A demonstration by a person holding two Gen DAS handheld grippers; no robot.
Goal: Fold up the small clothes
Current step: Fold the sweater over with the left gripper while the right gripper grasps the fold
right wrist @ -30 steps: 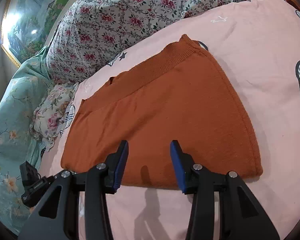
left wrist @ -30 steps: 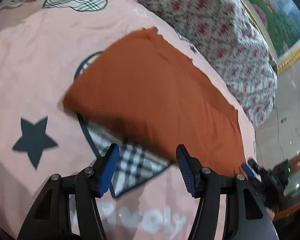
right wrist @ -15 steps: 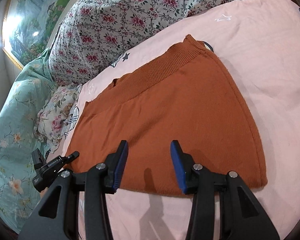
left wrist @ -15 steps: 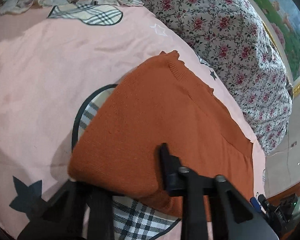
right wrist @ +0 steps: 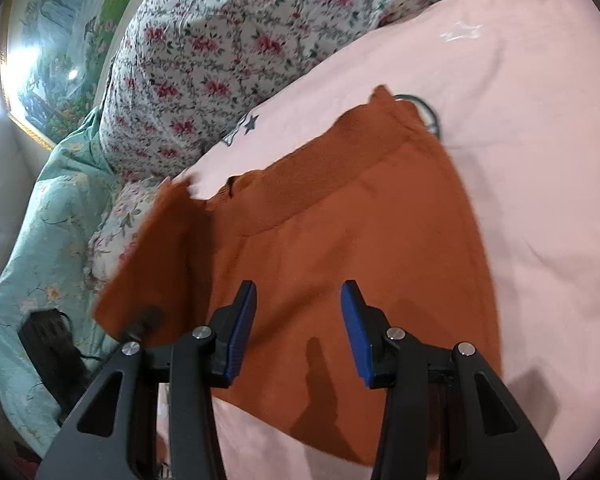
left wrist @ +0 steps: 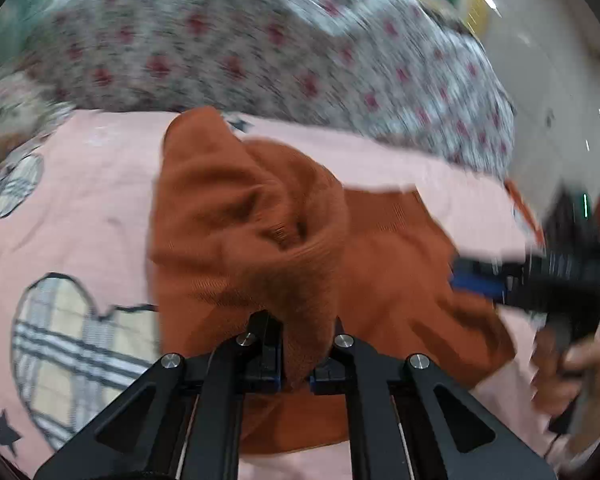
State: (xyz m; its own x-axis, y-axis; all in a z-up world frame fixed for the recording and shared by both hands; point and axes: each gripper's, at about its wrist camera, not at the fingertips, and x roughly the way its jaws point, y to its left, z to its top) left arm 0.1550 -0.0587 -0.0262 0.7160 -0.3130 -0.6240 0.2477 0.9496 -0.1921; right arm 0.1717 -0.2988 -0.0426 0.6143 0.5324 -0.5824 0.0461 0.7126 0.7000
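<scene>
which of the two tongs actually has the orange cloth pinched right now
The left tongs: their blue pads are shut on a bunched fold of the orange garment. The right tongs stand open above the cloth, pinching nothing.

Both your wrist cameras look steeply down, close over the orange garment (left wrist: 236, 216) (right wrist: 340, 248) on the pink bedsheet (left wrist: 80, 200) (right wrist: 520, 120), their shared ground.

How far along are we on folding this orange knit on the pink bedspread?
Early in the fold. Done: the orange knit lies mostly flat on the pink bedspread. In hand: the left gripper is shut on one edge, which is bunched and raised off the bed. The right gripper hovers open above the near hem, gripping nothing. Left: lay the raised edge across, flatten, finish folding.
</scene>
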